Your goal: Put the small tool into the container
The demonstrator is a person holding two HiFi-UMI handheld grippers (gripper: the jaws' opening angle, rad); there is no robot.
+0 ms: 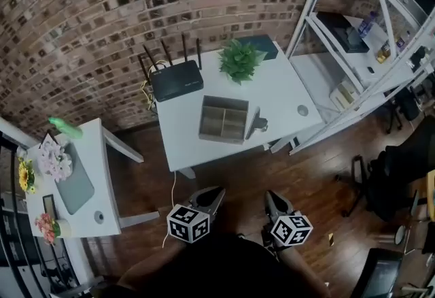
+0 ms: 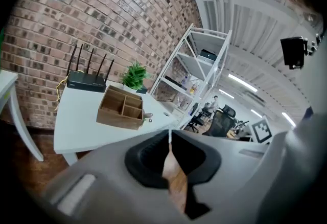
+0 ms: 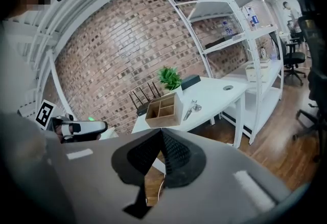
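Note:
A wooden container [image 1: 224, 120] with several compartments stands on a white table [image 1: 285, 89] by the brick wall. The small metal tool [image 1: 258, 125] lies on the table just right of it. Both grippers hang over the wooden floor, well short of the table's front edge. My left gripper [image 1: 216, 193] and right gripper [image 1: 271, 198] are both shut with nothing between their jaws. The left gripper view shows its closed jaws [image 2: 169, 138] pointing toward the container [image 2: 121, 108] and tool [image 2: 148, 115]. In the right gripper view the closed jaws [image 3: 161, 133] point at the container [image 3: 164, 110] and tool [image 3: 191, 109].
A black router [image 1: 177, 79] and a green plant [image 1: 241, 58] sit at the table's back. A second white desk [image 1: 85, 174] with flowers stands at the left. A white shelf unit [image 1: 353, 38] and black office chairs [image 1: 380, 181] are on the right.

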